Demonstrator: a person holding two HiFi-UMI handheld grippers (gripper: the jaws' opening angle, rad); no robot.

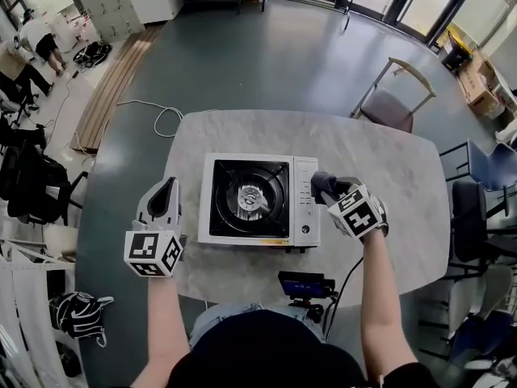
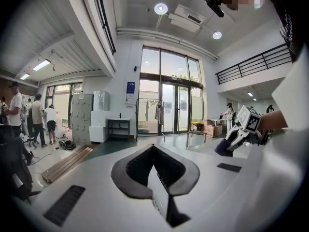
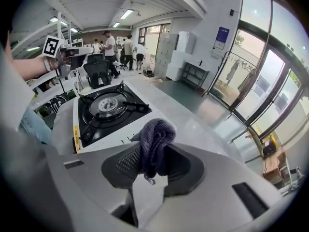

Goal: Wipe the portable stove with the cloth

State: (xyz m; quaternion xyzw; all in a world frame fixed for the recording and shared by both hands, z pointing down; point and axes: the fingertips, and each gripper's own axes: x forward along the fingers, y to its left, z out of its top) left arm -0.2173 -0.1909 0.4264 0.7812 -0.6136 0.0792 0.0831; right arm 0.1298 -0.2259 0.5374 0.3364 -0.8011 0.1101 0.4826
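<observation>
The portable stove [image 1: 258, 200] stands in the middle of the table [image 1: 396, 168]. The print on the yellow label at its front edge is too small to read. At 3 o'clock, just beside its control panel, the right gripper [image 1: 331, 191] is clamped on the dark cloth [image 3: 154, 146]. From the head view the cloth is mostly hidden. At 9 o'clock the left gripper [image 1: 164, 196] has its jaws together and holds nothing.

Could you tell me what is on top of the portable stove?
Only its own burner grate shows on the portable stove. The cloth is pinched in the right gripper at the stove's right edge, hiding what's beneath.
</observation>
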